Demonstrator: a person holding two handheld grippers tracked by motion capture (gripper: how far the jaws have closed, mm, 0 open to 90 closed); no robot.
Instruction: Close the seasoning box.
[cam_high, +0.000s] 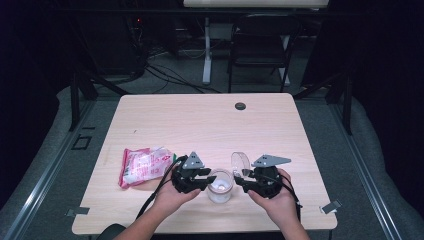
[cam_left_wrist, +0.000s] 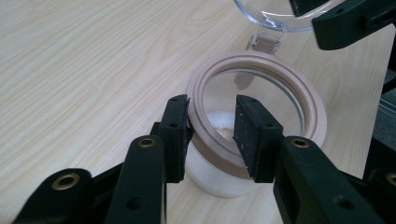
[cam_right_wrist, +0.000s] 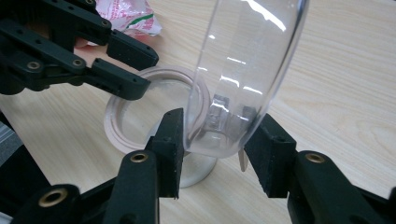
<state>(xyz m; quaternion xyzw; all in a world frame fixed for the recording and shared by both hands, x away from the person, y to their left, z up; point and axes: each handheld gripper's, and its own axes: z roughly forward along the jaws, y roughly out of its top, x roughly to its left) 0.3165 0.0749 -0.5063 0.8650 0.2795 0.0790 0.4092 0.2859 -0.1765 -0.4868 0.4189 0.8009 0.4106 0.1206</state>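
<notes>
Fingers of my left hand's gripper (cam_left_wrist: 212, 135) straddled the rim of the jar (cam_left_wrist: 256, 116): one finger (cam_left_wrist: 176, 135) pressed against the outside of the beige collar, the other (cam_left_wrist: 252, 137) sat inside the mouth, so the rim was pinched between them. In the high view the left gripper (cam_high: 202, 181) met the jar (cam_high: 220, 186) from its left side. Jar stood upright on the surface (cam_high: 200, 120), near my edge and between my two hands, with something white in the bottom.

Right gripper (cam_right_wrist: 217, 144) had its fingers on either side of the clear lid (cam_right_wrist: 243, 70). Lid was swung up on its hinge, standing nearly on edge above the jar's mouth. Left finger (cam_right_wrist: 170, 149) lay against the lid's wall; whether the right one (cam_right_wrist: 271, 156) actually touched, I could not tell, so I cannot say for certain the lid was clamped. In the high view the lid (cam_high: 240, 162) rose just beside the right gripper (cam_high: 245, 176).

Pink and white packet (cam_high: 144, 166) lay flat on the surface, just left of my left hand (cam_high: 172, 197), apart from the jar.
</notes>
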